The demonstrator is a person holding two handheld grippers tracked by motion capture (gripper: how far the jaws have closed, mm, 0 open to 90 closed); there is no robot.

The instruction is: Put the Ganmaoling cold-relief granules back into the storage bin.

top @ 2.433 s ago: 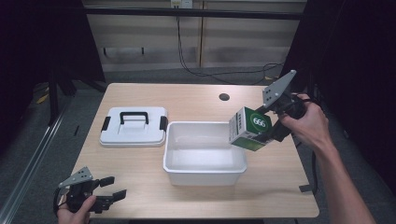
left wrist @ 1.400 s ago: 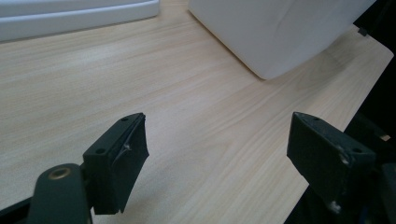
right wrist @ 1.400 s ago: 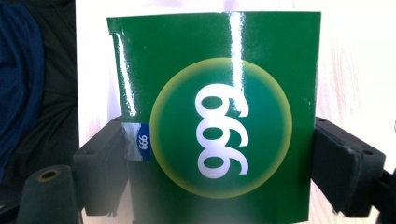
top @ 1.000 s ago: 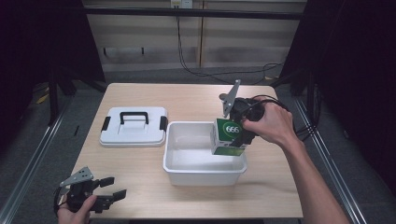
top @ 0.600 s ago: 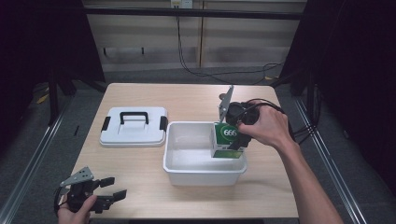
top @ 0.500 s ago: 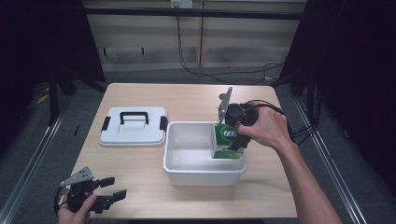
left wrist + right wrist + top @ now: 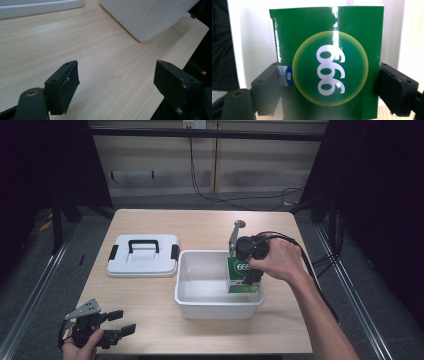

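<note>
A green carton (image 7: 243, 276) printed with "666" in a pale ring hangs inside the white plastic bin (image 7: 218, 310), close against the bin's wall at 3 o'clock, clamped across its two side faces by the right gripper (image 7: 248, 268); in the right gripper view the black jaws press flat on opposite edges of the box (image 7: 327, 67) at about mid-height. The glossy card looks light and fairly stiff but slick, and probably dents under a hard squeeze, so a grip on the flat sides near the middle, as here, seems the sound one. Whether the carton's base touches the bin floor cannot be told. The left gripper (image 7: 111, 326) rests with the person's hand at the table's 7 o'clock corner, jaws spread wide and holding nothing; its own view shows bare wood grain between them. At 9 o'clock of the bin lies its white lid (image 7: 143, 256) with a black handle and clips, flat on the pale wooden table (image 7: 200, 225). Around the table: dark curtains, a beige panelled wall at 12 o'clock, cables on a grey floor.
</note>
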